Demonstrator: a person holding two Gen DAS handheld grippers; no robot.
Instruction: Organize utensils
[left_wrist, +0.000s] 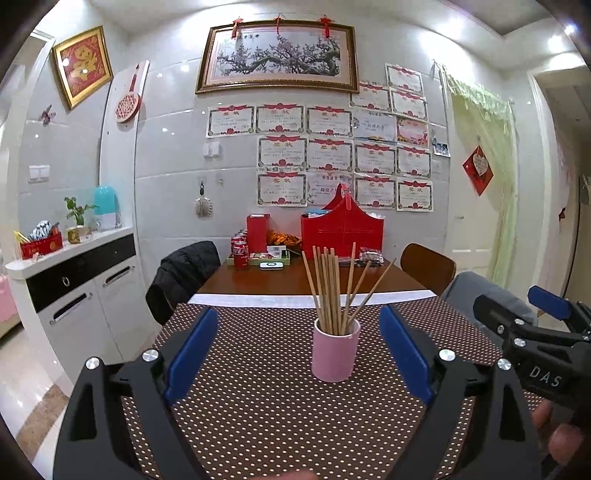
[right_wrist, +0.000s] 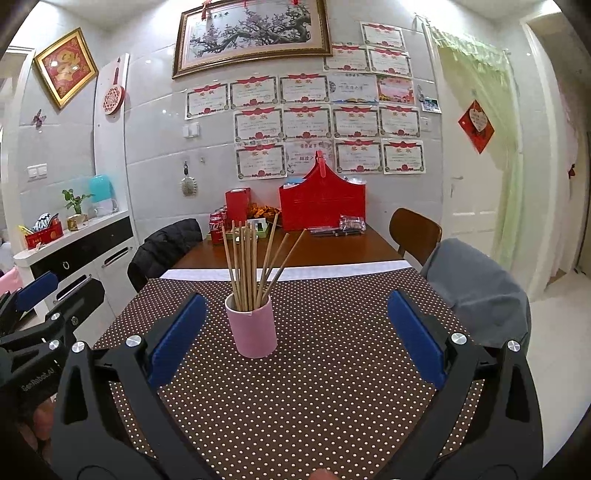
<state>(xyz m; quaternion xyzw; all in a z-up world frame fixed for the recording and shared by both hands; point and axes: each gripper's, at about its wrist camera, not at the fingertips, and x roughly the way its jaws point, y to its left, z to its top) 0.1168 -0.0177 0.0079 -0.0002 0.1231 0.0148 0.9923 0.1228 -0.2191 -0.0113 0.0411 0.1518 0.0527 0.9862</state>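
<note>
Left wrist, handling: chopsticks (left_wrist: 334, 291) look light, stiff, slick; I'd pinch the shafts above the pink cup (left_wrist: 335, 349), which could tip.
Left tongs (left_wrist: 297, 354): spread wide, empty.
Right wrist, look: thin tan sticks fan upright from the cup (right_wrist: 252, 328) on the dotted worktop (right_wrist: 332, 387).
Right tongs (right_wrist: 295, 341): spread, holding nothing.

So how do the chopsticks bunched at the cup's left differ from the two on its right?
The left bunch stands nearly upright and packed together; the two right chopsticks lean outward to the right and fan apart. The bunch holds more sticks. All share the pink cup, and neither open tool touches them.
</note>
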